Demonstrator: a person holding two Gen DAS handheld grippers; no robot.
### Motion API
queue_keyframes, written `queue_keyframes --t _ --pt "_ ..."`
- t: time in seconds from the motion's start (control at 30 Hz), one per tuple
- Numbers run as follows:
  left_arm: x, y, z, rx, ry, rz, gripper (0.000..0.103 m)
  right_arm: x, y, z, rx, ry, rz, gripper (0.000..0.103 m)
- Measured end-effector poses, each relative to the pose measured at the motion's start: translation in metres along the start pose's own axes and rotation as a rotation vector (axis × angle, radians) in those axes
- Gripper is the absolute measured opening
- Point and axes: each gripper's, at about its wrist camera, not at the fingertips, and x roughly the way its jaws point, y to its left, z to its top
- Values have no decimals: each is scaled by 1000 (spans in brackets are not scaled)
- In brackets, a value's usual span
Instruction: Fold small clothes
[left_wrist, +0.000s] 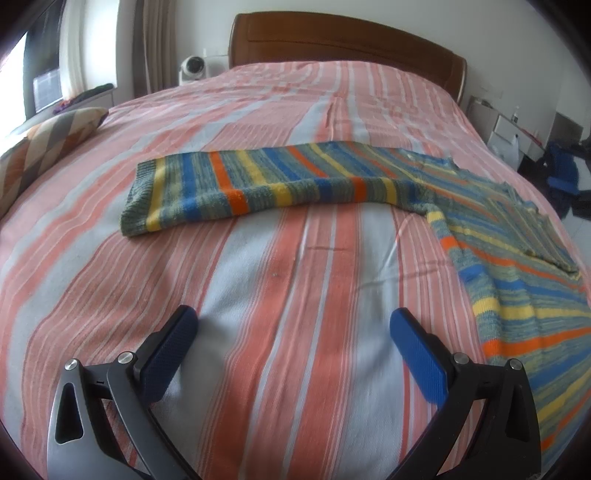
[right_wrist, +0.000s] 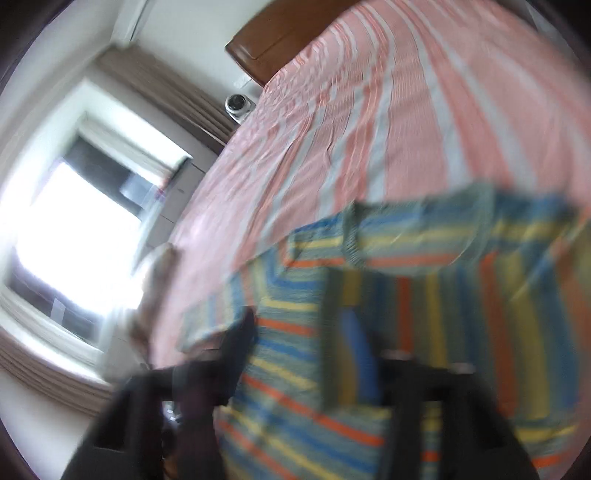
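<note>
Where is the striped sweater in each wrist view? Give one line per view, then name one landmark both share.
Left wrist view: the striped sweater lies across the middle of the bed, spreading to the lower right edge.
Right wrist view: the sweater fills the lower right, blurred, close to the camera.
Shared landmark: the wooden headboard at the top.
</note>
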Motion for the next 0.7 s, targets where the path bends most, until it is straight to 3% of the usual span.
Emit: queue_keyframes --t 0.07,0.17,0.27,0.3,0.33,0.37,0.43,0.53,0.63,0.7 --pt "0 0 0 1 0 2 103 -9 -8 -2 33 -16 20 57" --pt "0 0 0 3 -1 6 103 -29 -41 -2 106 -15 -48 58" --pt "0 0 0 2 -1 5 103 -39 -94 -12 230 52 -209 58" --pt "0 -1 0 3 -2 7 103 -47 -108 -18 227 53 -333 58" --pt "0 -1 0 2 -2 6 103 -58 -120 -24 192 32 -470 55" --pt "0 -1 0 2 -2 6 103 -69 -125 -27 164 2 -521 46" --pt "1 -1 0 2 -2 6 103 -93 -124 -35 133 -69 -594 48" --pt "1 -1 0 2 -1 6 103 -115 -106 -55 84 -104 -475 48" --pt "0 -1 0 2 -2 6 103 -116 -84 -82 -11 -69 -381 51" --pt "0 -1 0 3 -2 7 103 -118 -78 -106 -63 -32 -368 55"
